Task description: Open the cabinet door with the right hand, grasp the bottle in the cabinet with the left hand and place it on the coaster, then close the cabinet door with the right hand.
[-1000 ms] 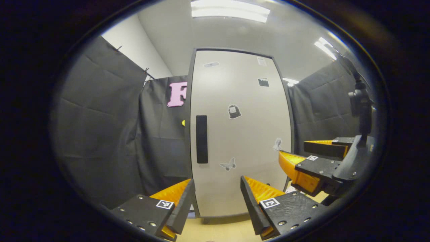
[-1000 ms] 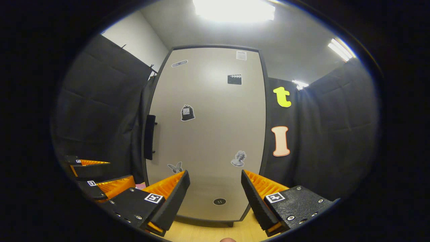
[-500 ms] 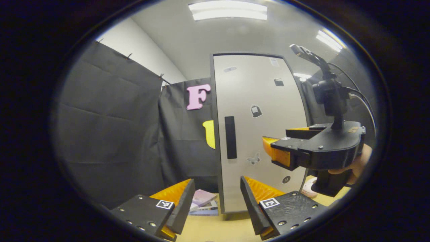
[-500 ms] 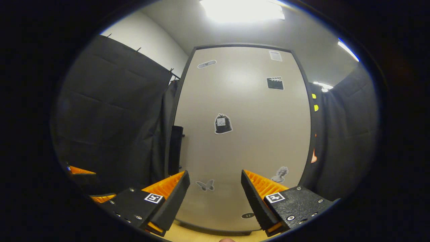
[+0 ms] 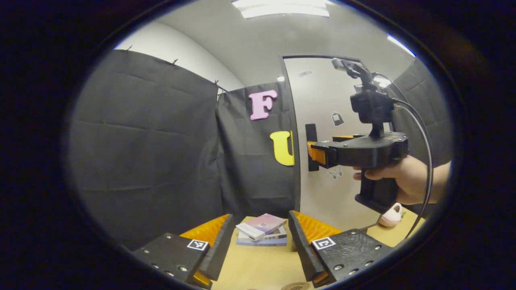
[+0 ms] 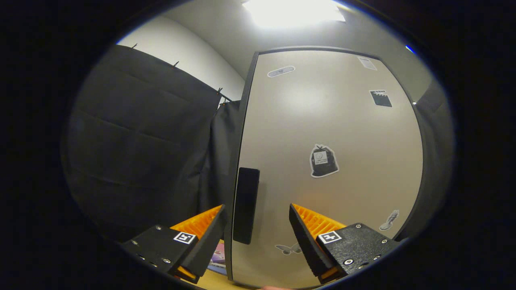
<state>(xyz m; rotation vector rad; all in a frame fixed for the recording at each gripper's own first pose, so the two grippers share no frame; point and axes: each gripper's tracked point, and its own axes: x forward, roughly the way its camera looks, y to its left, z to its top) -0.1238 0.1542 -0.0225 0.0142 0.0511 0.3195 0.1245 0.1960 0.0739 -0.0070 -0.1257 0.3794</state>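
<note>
Your right gripper (image 6: 256,225) has closed in on the cabinet door (image 6: 330,133), jaws spread either side of its handle (image 6: 246,205), not gripping. Your left gripper (image 5: 258,241) waits released over the surface (image 5: 258,270); stacked books (image 5: 262,230) lie beyond; door shut

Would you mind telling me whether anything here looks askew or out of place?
Only the top book, lying skewed on the stack of books. The cabinet door is shut and intact, its handle straight.
</note>
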